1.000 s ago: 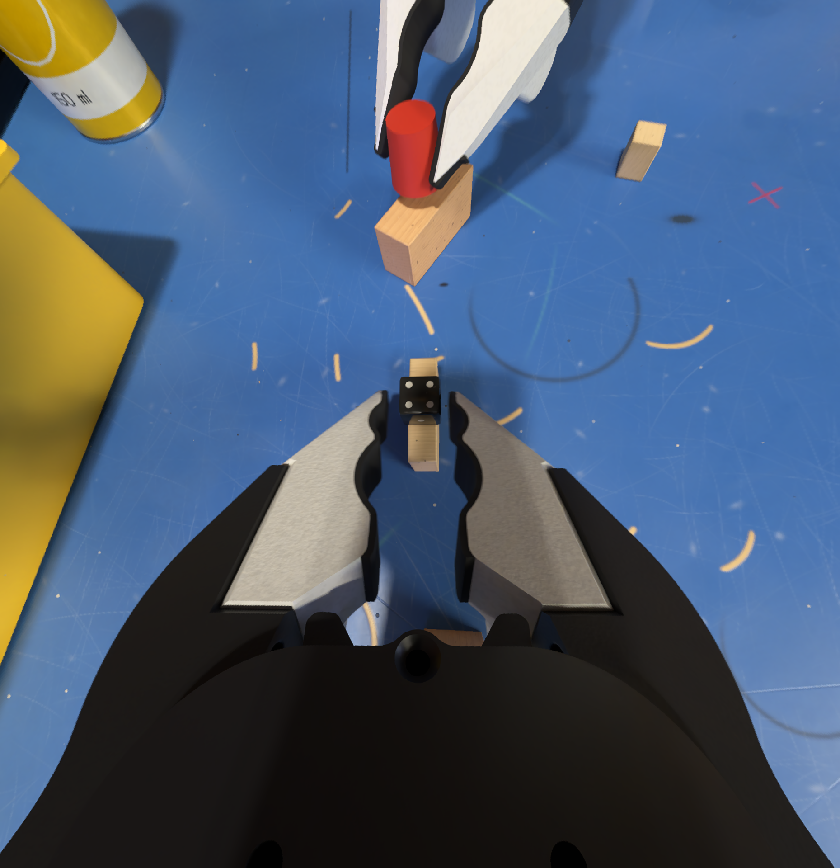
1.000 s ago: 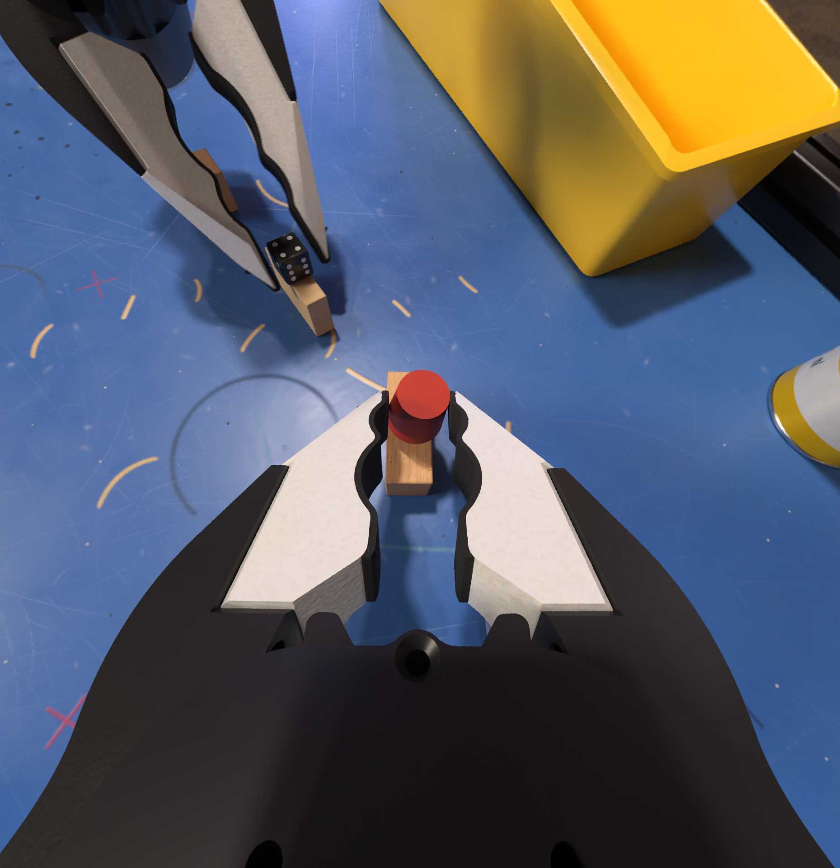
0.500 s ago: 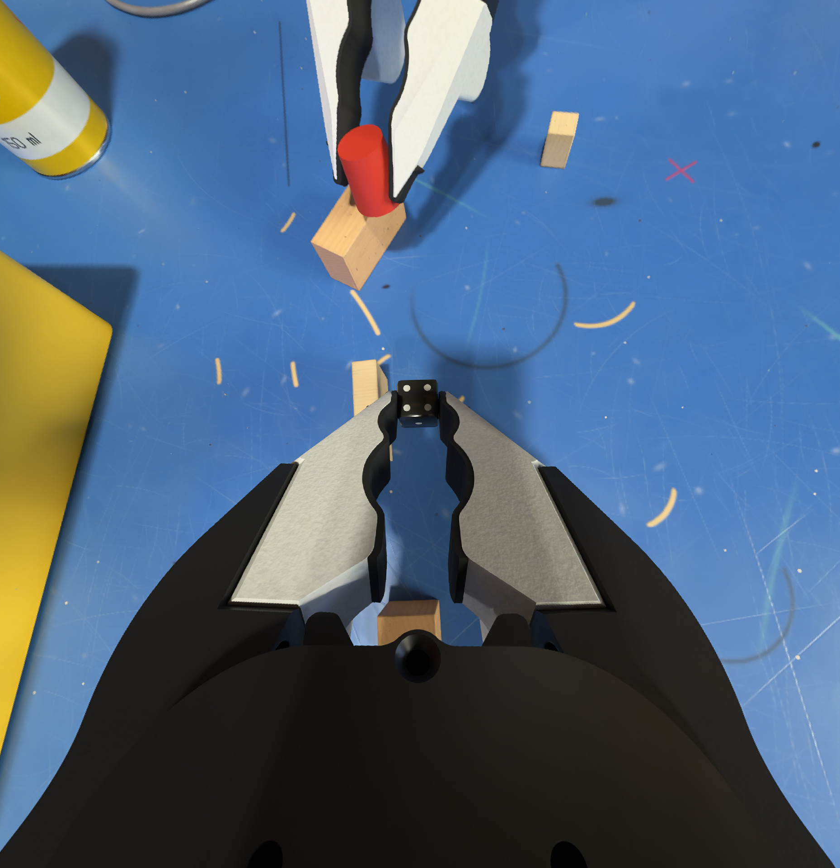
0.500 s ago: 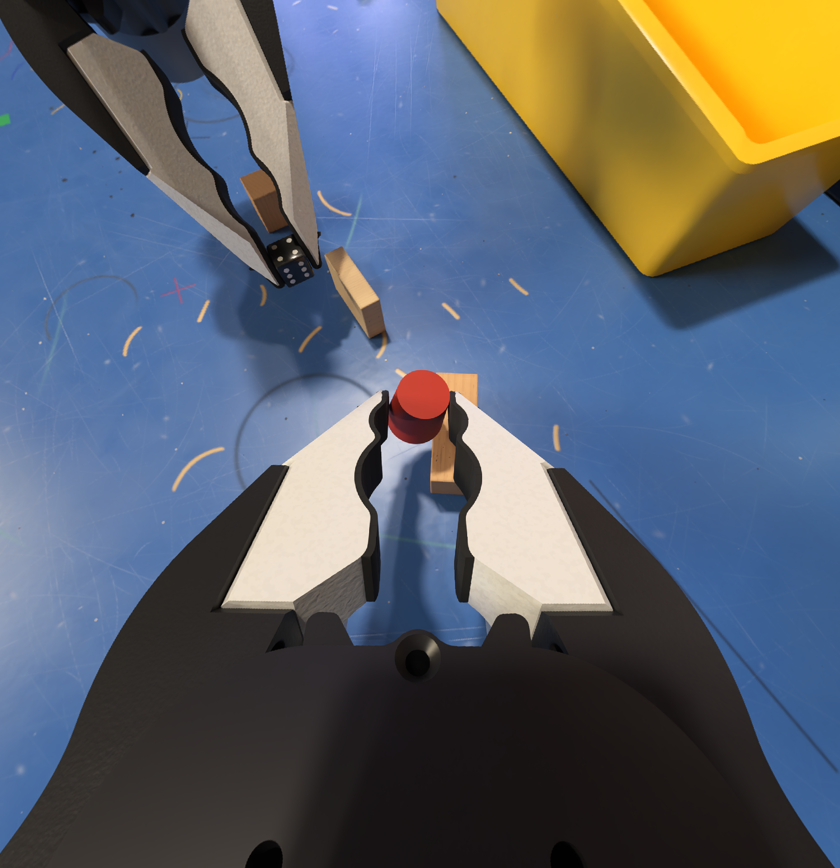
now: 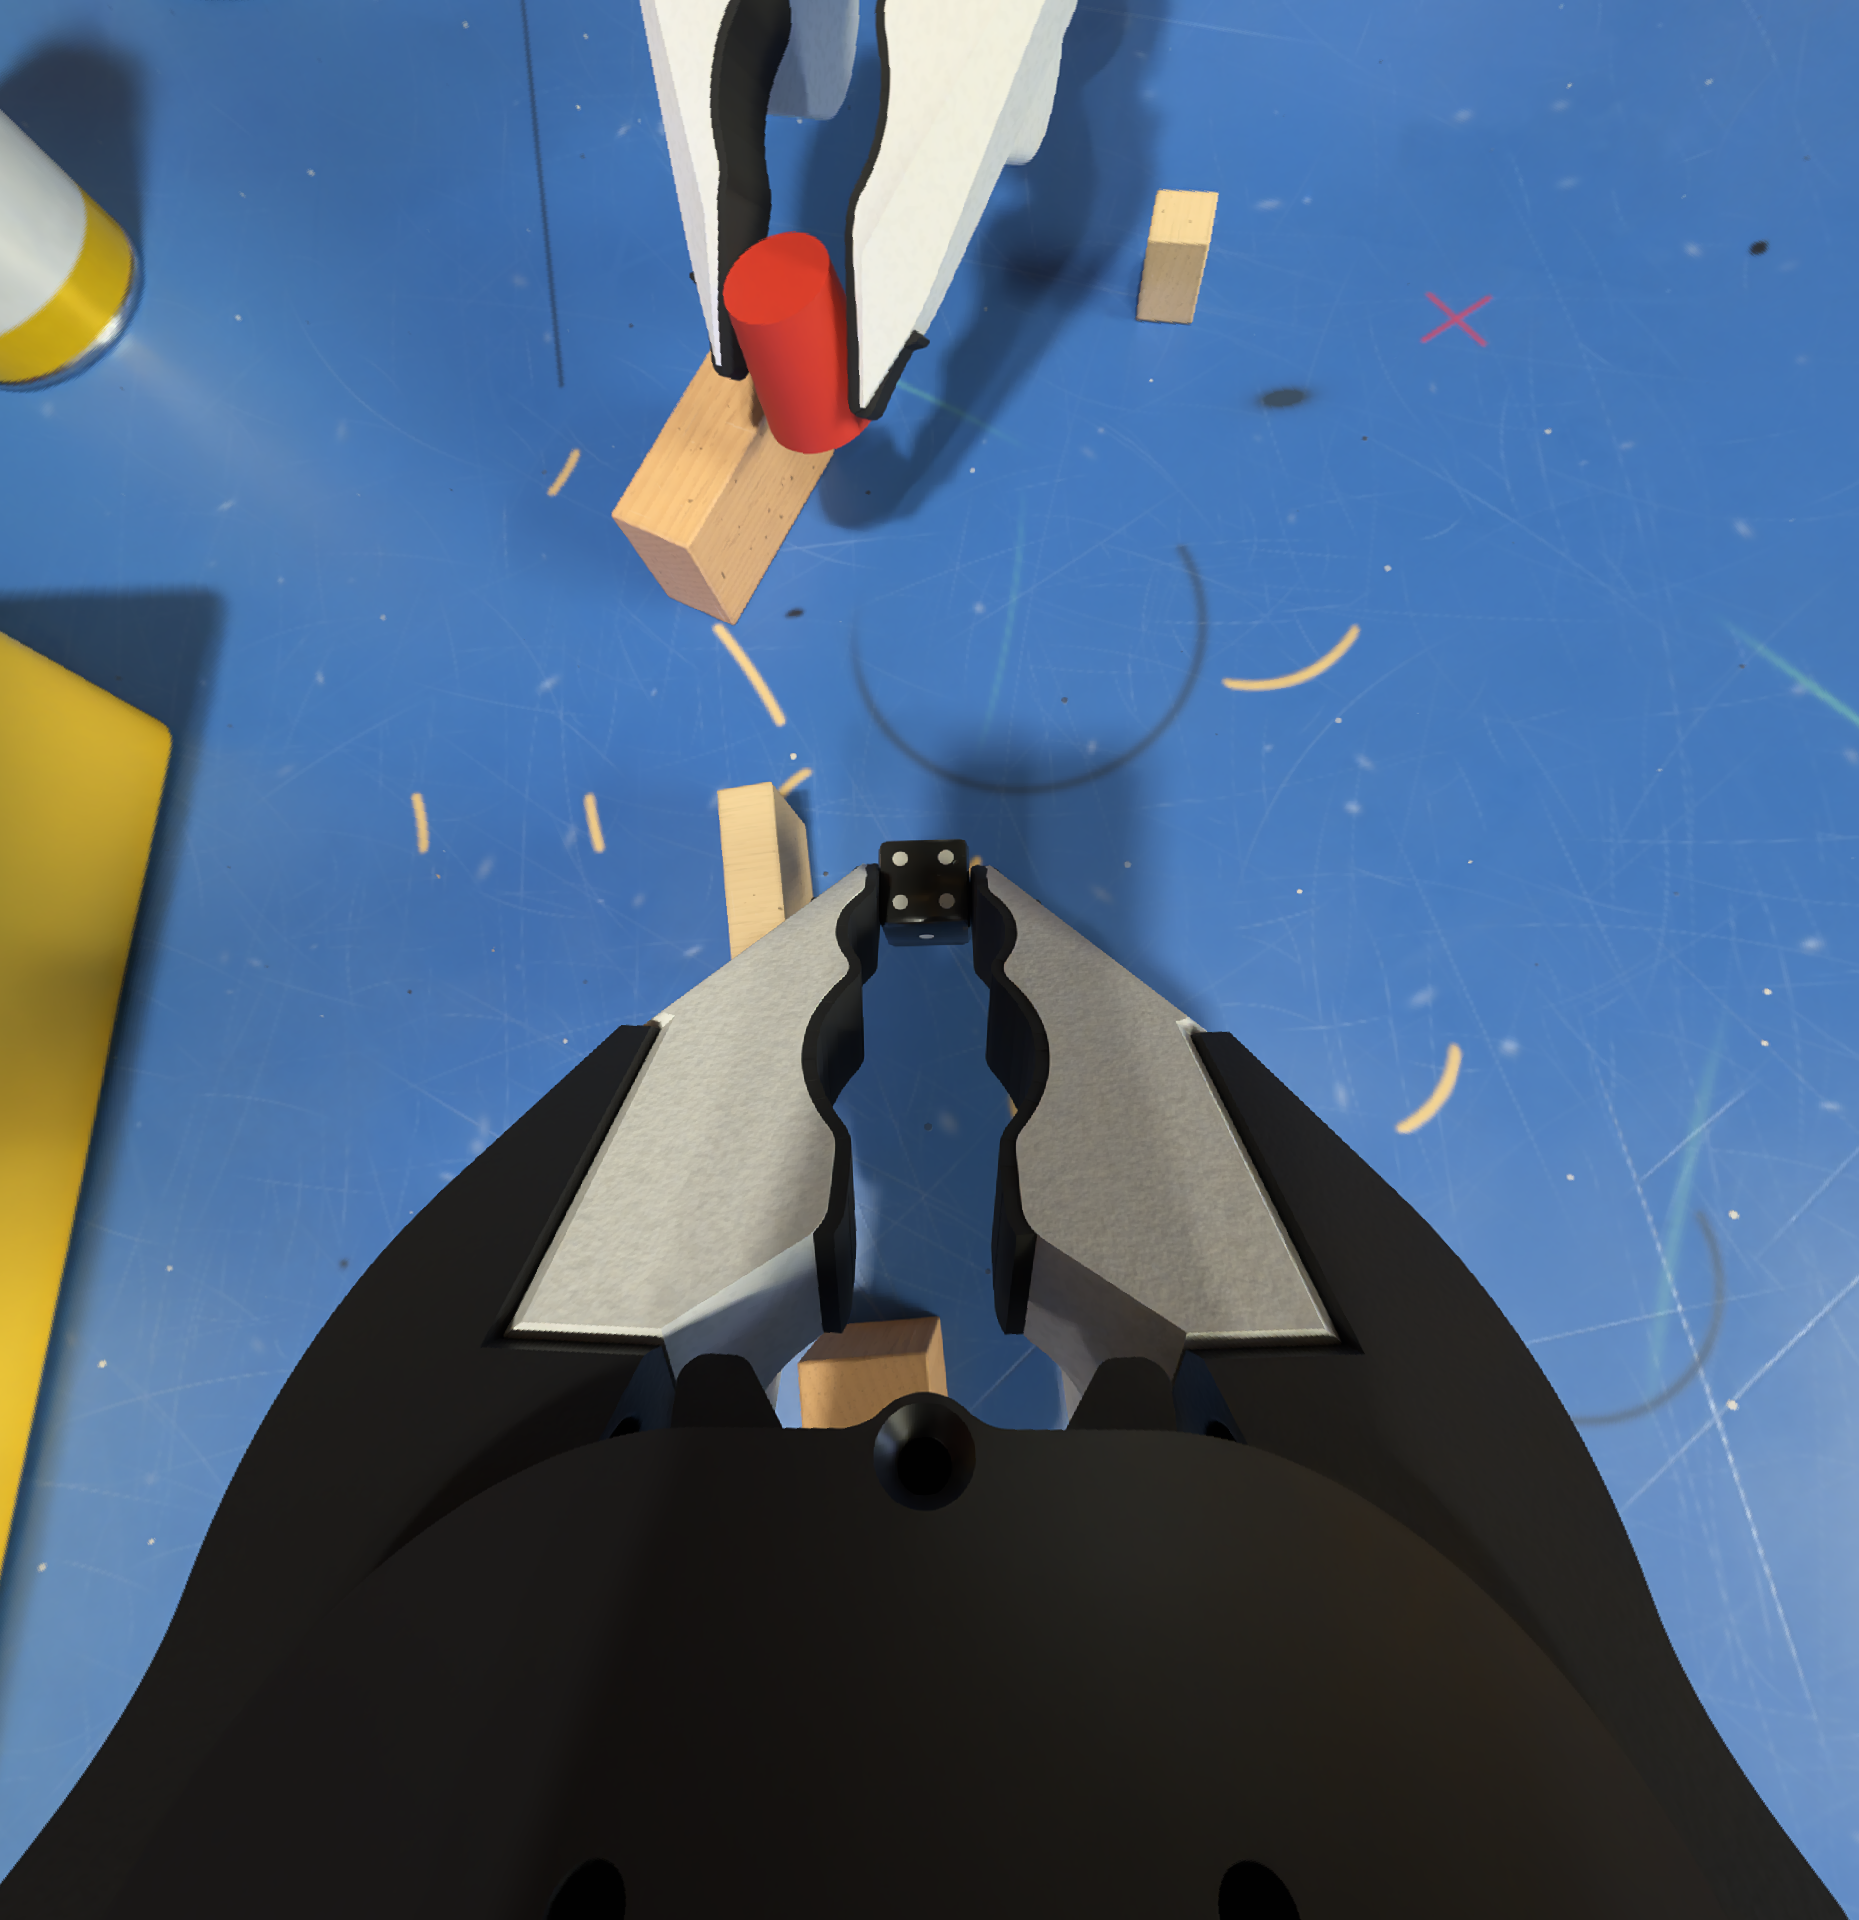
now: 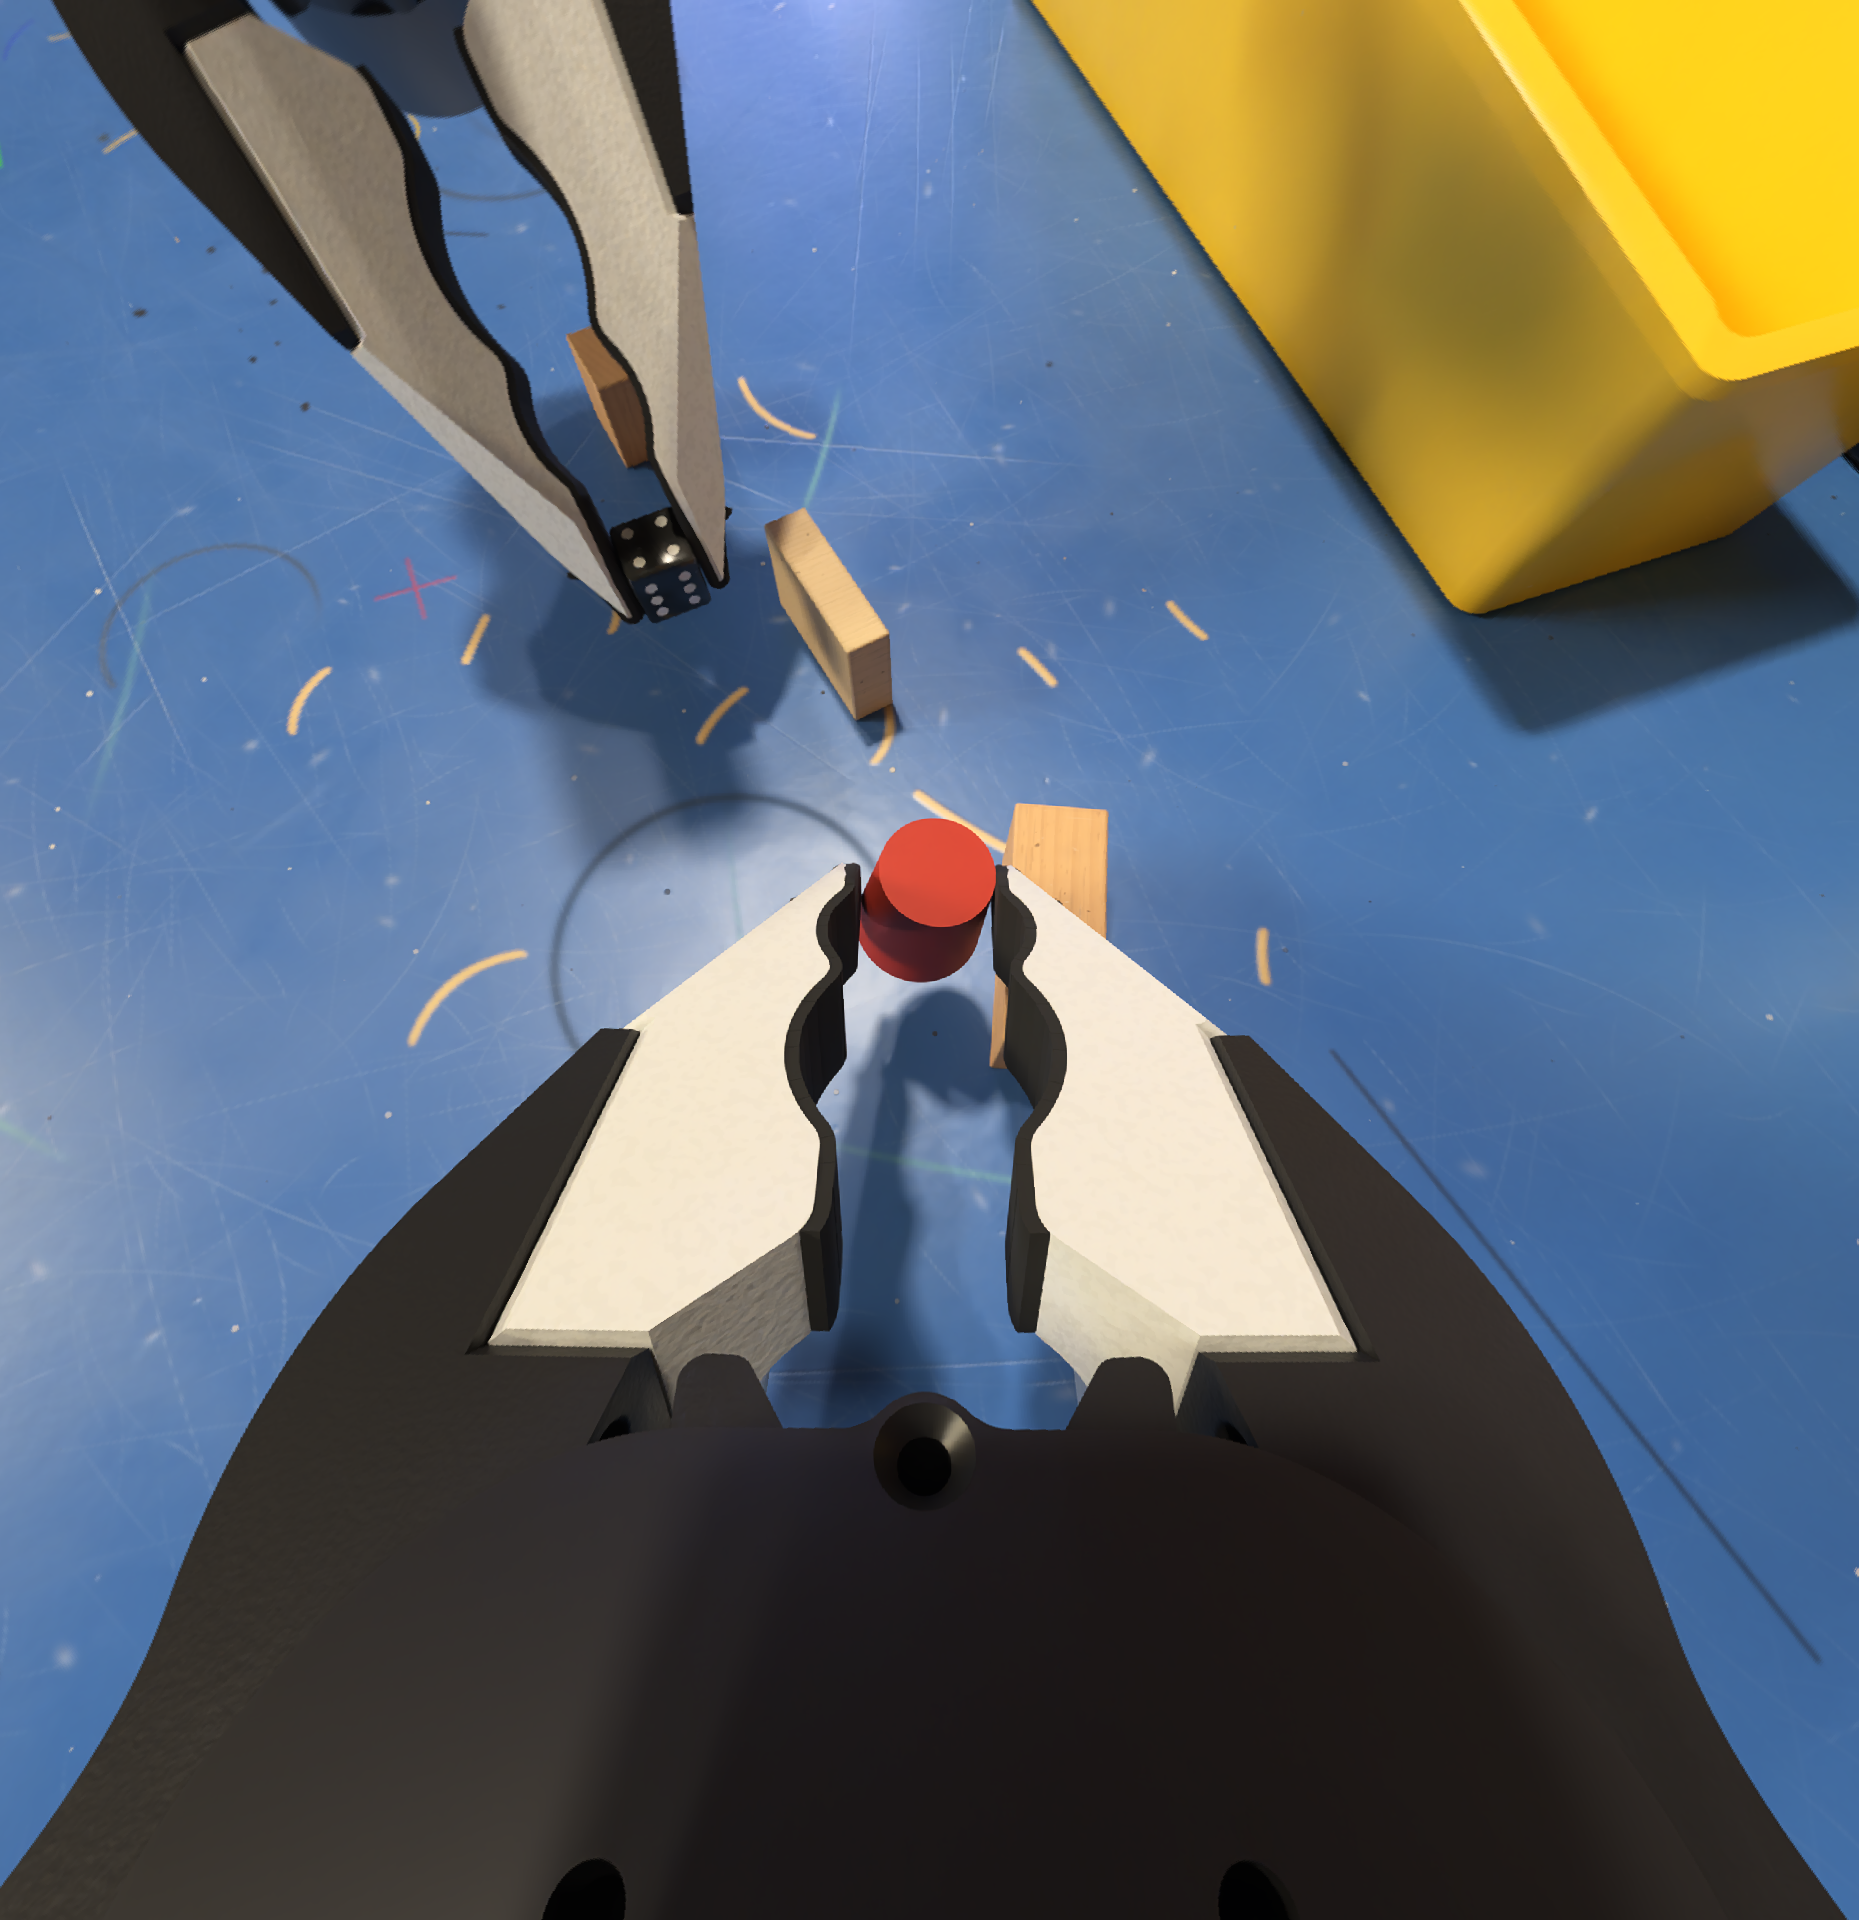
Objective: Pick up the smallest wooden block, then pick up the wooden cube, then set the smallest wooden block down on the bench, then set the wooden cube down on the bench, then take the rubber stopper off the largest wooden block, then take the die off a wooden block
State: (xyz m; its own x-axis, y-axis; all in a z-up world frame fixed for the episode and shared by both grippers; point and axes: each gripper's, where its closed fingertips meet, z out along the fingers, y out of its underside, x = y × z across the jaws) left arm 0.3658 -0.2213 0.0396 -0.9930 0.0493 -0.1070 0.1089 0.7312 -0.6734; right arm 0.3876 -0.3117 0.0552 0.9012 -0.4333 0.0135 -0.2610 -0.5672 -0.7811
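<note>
Both sets of jaws are pinching something. On the left gripper, the jaws squeeze the black die at their very tips. White dots show on the die. It is up in the air, off the thin wooden block, which stands on its edge just to the left of the tips. From the right wrist view, this thin block sits on the blue bench just beside the left gripper and the die.

On the right gripper, the jaws squeeze the red rubber stopper from both sides. The stopper is lifted and no longer sits on the largest wooden block, which peeks out behind the right finger. From the left wrist view, the stopper hangs between the white fingers of the right gripper, over the far end of the largest wooden block.

One small wooden block stands alone on the bench, well apart from the others. Another wooden piece shows low down between the left fingers, close to the camera. I cannot tell which of these two is the cube.

A big yellow bin stands off to one side. A yellow and white can lies near the edge. Little curly wood shavings are scattered over the bench.
</note>
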